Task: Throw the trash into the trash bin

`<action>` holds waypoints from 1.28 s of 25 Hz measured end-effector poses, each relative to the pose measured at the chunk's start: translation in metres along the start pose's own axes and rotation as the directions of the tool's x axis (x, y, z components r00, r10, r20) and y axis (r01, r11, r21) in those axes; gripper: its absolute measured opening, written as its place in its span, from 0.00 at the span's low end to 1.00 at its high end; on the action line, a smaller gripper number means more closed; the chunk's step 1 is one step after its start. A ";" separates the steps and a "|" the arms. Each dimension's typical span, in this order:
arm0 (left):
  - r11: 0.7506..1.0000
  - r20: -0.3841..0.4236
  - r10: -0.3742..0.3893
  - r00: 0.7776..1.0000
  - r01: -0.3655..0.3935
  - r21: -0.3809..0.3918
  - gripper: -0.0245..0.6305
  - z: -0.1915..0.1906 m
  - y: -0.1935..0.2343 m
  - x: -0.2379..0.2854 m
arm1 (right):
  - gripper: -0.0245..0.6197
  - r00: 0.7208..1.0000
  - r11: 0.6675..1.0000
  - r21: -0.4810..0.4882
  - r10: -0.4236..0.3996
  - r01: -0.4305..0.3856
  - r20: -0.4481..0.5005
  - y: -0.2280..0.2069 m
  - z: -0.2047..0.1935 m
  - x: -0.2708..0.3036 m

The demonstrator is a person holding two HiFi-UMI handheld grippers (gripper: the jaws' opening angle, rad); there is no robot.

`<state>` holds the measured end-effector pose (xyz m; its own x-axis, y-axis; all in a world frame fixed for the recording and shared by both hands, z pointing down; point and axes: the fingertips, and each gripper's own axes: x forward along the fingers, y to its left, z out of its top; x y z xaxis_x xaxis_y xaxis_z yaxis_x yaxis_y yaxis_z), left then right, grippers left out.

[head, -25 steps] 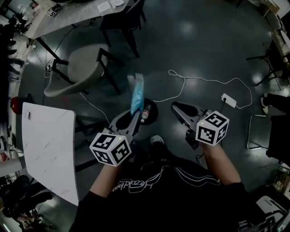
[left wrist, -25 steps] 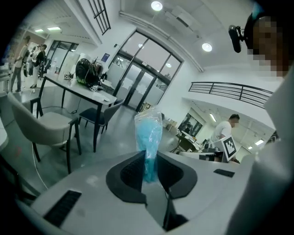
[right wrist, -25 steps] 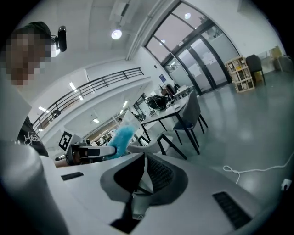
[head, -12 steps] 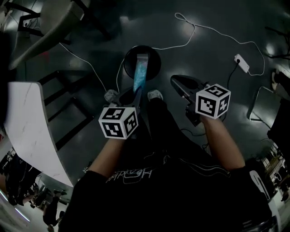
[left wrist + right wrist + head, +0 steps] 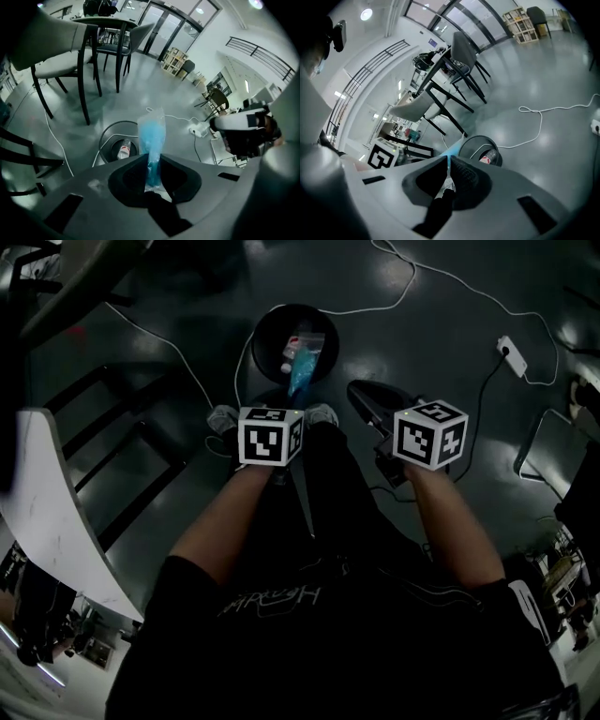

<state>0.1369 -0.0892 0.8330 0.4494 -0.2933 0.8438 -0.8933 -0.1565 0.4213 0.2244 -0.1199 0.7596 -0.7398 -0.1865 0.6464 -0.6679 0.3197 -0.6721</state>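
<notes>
A black round trash bin [image 5: 265, 332] stands on the dark floor just ahead of the person's shoes, with a bottle [image 5: 289, 357] and a clear wrapper inside. My left gripper [image 5: 152, 180] is shut on the lower end of a long blue plastic bag [image 5: 153, 133]. The blue bag [image 5: 304, 371] hangs over the near side of the bin's mouth. In the left gripper view the bin [image 5: 105, 138] lies just beyond and left of the bag. My right gripper [image 5: 364, 396] is shut and empty, to the right of the bin [image 5: 468, 142].
A white cable [image 5: 441, 282] with a power adapter [image 5: 511, 352] runs across the floor behind the bin. A white tabletop [image 5: 47, 512] and dark chair frames [image 5: 122, 427] stand at the left. Grey chairs [image 5: 61, 42] stand beyond the bin.
Both grippers have come down toward the floor. The bin has drawn closer in the head view, and the blue bag has moved from short of the bin to over its mouth.
</notes>
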 end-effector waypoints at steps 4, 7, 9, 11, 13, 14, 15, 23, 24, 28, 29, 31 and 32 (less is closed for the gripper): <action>0.997 -0.116 0.033 0.993 -0.040 -0.064 0.11 -0.018 0.019 0.044 | 0.11 1.000 0.999 0.032 -0.003 0.004 -0.029 -0.016 -0.026 -0.014; 0.992 -0.180 0.026 0.983 -0.048 -0.119 0.11 -0.025 0.025 0.065 | 0.11 0.999 0.998 0.069 -0.001 0.003 -0.034 -0.030 -0.048 -0.027; 0.993 -0.224 0.033 0.974 -0.058 -0.107 0.11 -0.028 0.030 0.075 | 0.11 1.000 0.993 0.117 -0.011 0.014 -0.024 -0.040 -0.059 -0.032; 0.992 -0.253 0.042 0.967 -0.071 -0.107 0.11 -0.030 0.037 0.084 | 0.11 1.000 0.987 0.155 -0.026 0.026 -0.002 -0.049 -0.064 -0.037; 0.989 -0.262 0.034 0.964 -0.071 -0.132 0.11 -0.030 0.041 0.092 | 0.11 0.999 0.984 0.179 -0.033 0.027 0.031 -0.056 -0.062 -0.039; 0.988 -0.263 0.026 0.965 -0.065 -0.143 0.11 -0.027 0.042 0.096 | 0.11 0.998 0.981 0.190 -0.034 0.025 0.046 -0.059 -0.060 -0.040; 0.987 -0.261 0.016 0.965 -0.057 -0.150 0.11 -0.023 0.041 0.099 | 0.11 0.998 0.979 0.202 -0.036 0.024 0.058 -0.062 -0.059 -0.041; 0.963 -0.231 -0.028 0.973 -0.035 -0.266 0.41 -0.013 0.035 0.114 | 0.11 0.997 0.970 0.243 -0.037 0.019 0.071 -0.079 -0.060 -0.048; 0.963 -0.235 -0.027 0.972 -0.038 -0.267 0.43 -0.014 0.036 0.113 | 0.11 0.997 0.970 0.243 -0.035 0.017 0.069 -0.079 -0.058 -0.048; 0.955 -0.236 -0.036 0.971 -0.036 -0.295 0.46 -0.022 0.038 0.104 | 0.11 0.998 0.976 0.219 -0.019 0.004 0.065 -0.075 -0.049 -0.046; 0.954 -0.233 -0.040 0.972 -0.032 -0.298 0.46 -0.025 0.037 0.100 | 0.11 0.998 0.978 0.210 -0.014 0.000 0.063 -0.073 -0.047 -0.045; 0.956 -0.218 -0.050 0.975 -0.017 -0.294 0.46 -0.029 0.032 0.089 | 0.11 0.998 0.982 0.188 -0.003 -0.009 0.061 -0.068 -0.043 -0.045; 0.958 -0.202 -0.055 0.978 -0.005 -0.286 0.46 -0.027 0.028 0.081 | 0.11 0.998 0.985 0.174 0.004 -0.014 0.061 -0.064 -0.039 -0.045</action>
<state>0.1482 -0.0918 0.9225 0.4869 -0.0877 0.8690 -0.8606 0.1217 0.4945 0.3038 -0.0954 0.7881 -0.7459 -0.2412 0.6208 -0.6612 0.1560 -0.7338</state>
